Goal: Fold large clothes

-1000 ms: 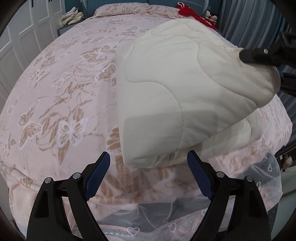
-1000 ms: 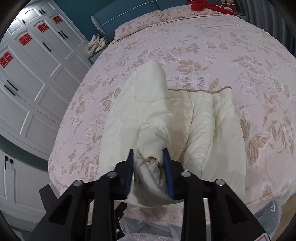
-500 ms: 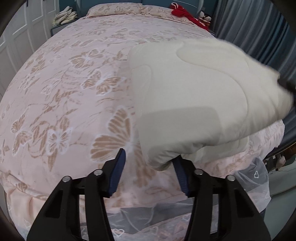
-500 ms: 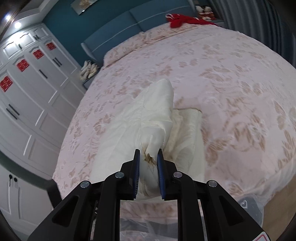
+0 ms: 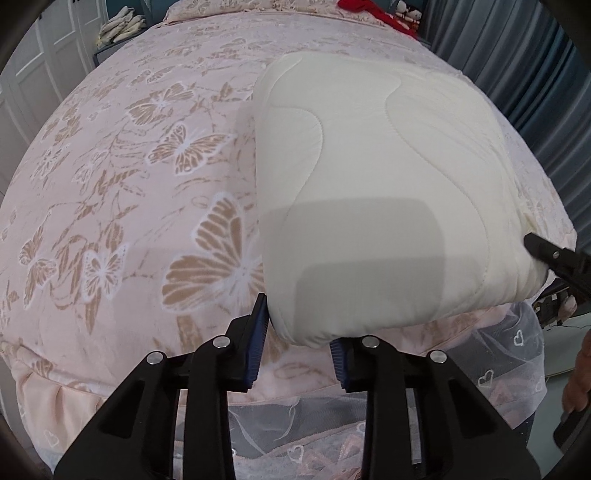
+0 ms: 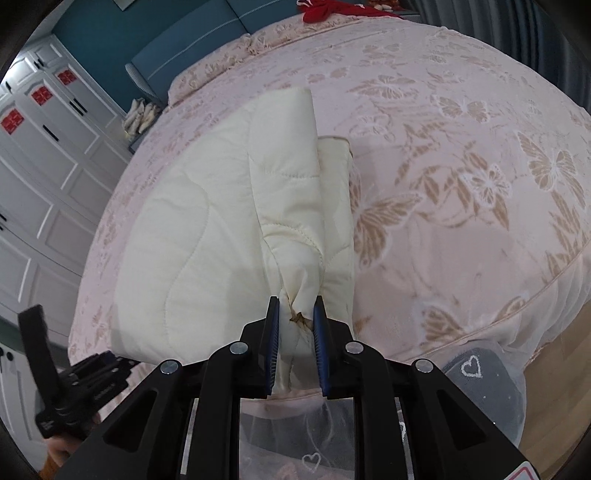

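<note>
Right wrist view shows my right claw pinched on the quilt's bunched corner, my left claw half-open around its near-edge corner; folded over, still needs tidying.

A pink butterfly-print bedspread covers the bed, with a red cloth near the teal headboard and white wardrobes alongside.

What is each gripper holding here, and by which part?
The right gripper is clamped on a bunched corner of the cream quilt. The left gripper has its fingers around the quilt's near folded edge, not clearly closed on it.
</note>
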Available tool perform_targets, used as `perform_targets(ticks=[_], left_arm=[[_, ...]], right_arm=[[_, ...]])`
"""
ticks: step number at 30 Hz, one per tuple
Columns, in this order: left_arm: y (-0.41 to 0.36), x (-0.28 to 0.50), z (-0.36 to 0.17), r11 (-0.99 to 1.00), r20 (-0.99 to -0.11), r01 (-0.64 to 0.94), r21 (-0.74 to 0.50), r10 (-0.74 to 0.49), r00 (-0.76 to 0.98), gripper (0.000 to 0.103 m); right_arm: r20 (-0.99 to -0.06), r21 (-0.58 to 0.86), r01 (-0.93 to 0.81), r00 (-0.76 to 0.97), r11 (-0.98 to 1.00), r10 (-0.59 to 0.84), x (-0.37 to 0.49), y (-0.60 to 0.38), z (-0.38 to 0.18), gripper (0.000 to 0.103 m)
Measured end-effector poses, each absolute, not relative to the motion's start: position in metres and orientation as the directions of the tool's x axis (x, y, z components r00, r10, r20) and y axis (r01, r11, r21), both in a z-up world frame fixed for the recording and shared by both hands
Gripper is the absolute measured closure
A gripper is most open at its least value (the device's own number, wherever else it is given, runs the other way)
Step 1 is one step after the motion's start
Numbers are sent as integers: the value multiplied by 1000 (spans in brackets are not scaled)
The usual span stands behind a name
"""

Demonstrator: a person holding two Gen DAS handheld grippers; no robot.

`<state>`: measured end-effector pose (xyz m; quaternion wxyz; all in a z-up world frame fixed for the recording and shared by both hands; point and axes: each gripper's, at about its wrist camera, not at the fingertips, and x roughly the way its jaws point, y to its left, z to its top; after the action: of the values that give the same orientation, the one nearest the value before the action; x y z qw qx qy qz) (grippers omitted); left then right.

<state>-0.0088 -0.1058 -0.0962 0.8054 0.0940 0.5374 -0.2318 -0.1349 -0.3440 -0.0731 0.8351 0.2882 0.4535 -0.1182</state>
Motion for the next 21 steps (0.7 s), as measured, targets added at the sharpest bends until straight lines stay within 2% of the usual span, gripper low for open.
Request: perform_targets(ticks=[21], left_arm=[[-118,-8,-125,887,-942,460,-33,-182,283,73]], right_arm=[[-866,356,486,492,798,86,-112,-341,-130,85]])
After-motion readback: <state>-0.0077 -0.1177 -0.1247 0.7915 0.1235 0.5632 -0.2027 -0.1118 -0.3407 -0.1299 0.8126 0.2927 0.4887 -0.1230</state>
